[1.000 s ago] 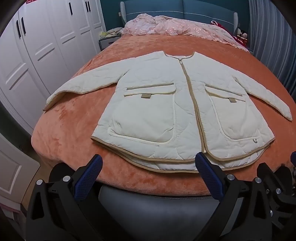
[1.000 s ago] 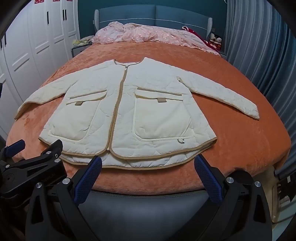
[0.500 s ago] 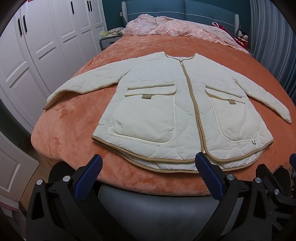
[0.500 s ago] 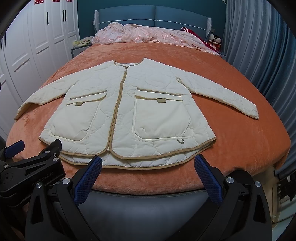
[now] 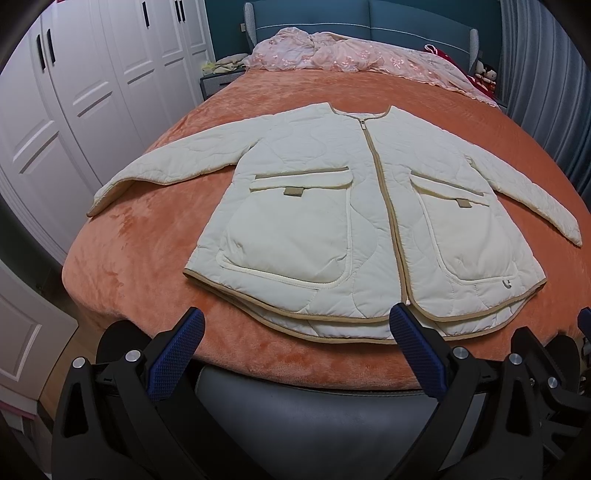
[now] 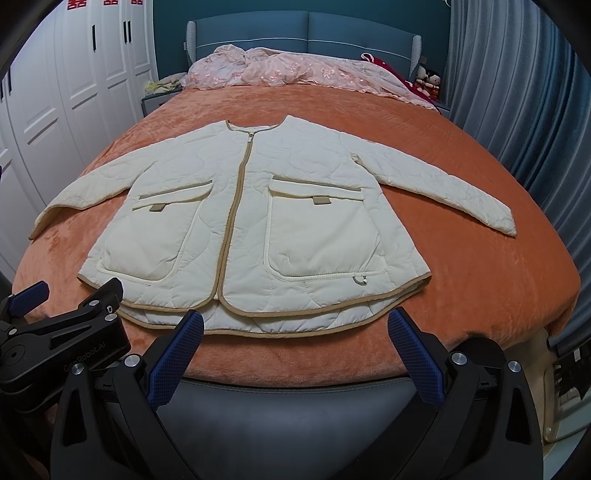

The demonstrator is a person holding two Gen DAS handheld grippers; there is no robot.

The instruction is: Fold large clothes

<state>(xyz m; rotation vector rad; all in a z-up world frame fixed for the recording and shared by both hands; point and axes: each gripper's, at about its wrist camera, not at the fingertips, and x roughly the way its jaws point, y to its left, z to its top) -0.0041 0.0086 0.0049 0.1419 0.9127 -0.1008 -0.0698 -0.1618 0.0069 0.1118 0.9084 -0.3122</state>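
A cream quilted jacket (image 5: 332,206) with tan trim lies flat, front up and zipped, on an orange bed cover (image 5: 147,240); both sleeves are spread out to the sides. It also shows in the right wrist view (image 6: 258,221). My left gripper (image 5: 297,328) is open and empty, hovering just before the jacket's hem at the foot of the bed. My right gripper (image 6: 295,328) is open and empty, also just before the hem. The left gripper shows at the left of the right wrist view (image 6: 59,317).
A pink blanket (image 6: 295,72) lies heaped at the blue headboard (image 6: 303,33). White wardrobes (image 5: 74,92) stand to the left, grey-blue curtains (image 6: 524,92) to the right. A dark padded bed frame (image 5: 314,406) edges the foot of the bed.
Both grippers have drifted slightly; the jacket appears a little lower and nearer in both views. The jacket itself has not moved.
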